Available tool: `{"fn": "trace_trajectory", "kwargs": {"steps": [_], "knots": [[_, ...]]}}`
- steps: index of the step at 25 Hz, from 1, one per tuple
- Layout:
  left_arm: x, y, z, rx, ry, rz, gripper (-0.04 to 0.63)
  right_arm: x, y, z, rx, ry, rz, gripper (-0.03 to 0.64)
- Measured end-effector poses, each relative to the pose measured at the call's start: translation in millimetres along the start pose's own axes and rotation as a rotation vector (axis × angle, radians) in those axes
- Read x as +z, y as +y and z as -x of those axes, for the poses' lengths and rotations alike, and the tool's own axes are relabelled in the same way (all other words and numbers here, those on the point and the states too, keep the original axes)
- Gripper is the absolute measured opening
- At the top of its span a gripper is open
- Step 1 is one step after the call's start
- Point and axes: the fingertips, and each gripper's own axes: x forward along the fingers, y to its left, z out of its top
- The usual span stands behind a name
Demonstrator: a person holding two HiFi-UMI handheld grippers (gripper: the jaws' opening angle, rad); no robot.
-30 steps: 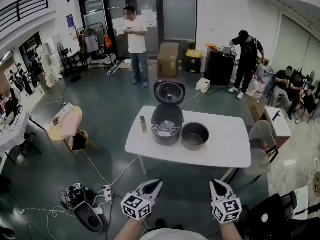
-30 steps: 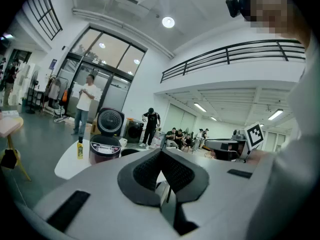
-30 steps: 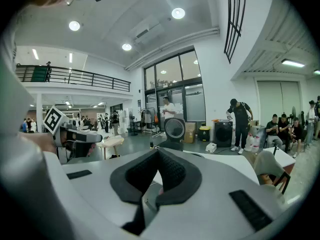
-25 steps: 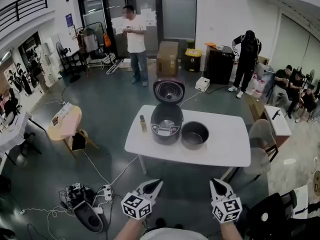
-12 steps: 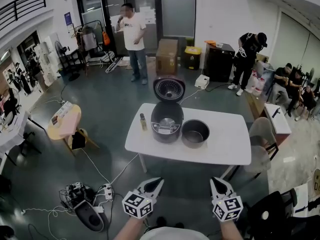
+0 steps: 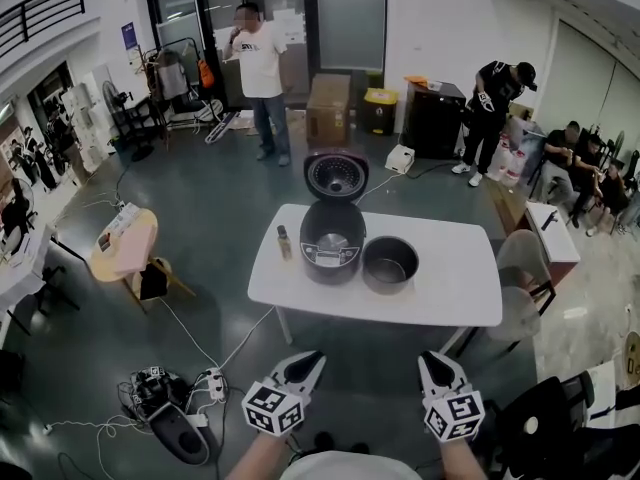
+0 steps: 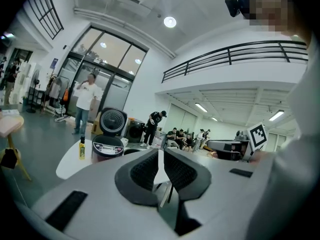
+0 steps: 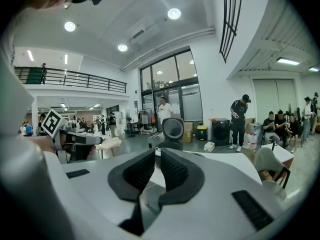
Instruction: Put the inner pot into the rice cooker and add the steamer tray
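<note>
The left gripper (image 6: pixel 312 358) is held with its jaws parted by a narrow slit, having just been opening, and nothing is caught between them; the right gripper (image 6: pixel 433 358) is seen likewise, barely spread, just opened and empty; both are kept side by side, well apart from the white table (image 6: pixel 450 303) ahead of them; the rice cooker (image 6: pixel 331 240) is set well ahead of the left gripper, its lid (image 6: pixel 336 176) raised at the far side; the inner pot (image 6: pixel 390 264) is placed just beside the cooker, ahead and left of the right gripper; a small bottle (image 6: pixel 283 241) is stood left of the cooker.
</note>
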Motion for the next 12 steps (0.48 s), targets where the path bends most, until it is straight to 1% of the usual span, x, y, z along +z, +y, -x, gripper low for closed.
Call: {"fn": "trace_trajectory", "kwargs": {"steps": [2,7,9,12], "knots": [[1.7,2.5,-0.9,-0.006,0.001,0.001,0.07,3.4,-0.4,-2.0,-0.009,-0.002,-0.003,0.061],[2.5,7.6,-3.5,-0.028,0.014,-0.007,0.132,7.6,0.4,-7.3,-0.029,0.0,-0.013,0.153],[1.8,12.0,-3.9,-0.033,0.021,-0.006,0.164,6.7,2.7,-10.6,-0.033,0.002,-0.014,0.17],[1.9,19.7,-4.2,-0.037,0.031,-0.003,0.191,3.9,6.8,-17.1,-0.036,0.004,-0.017,0.19]]}}
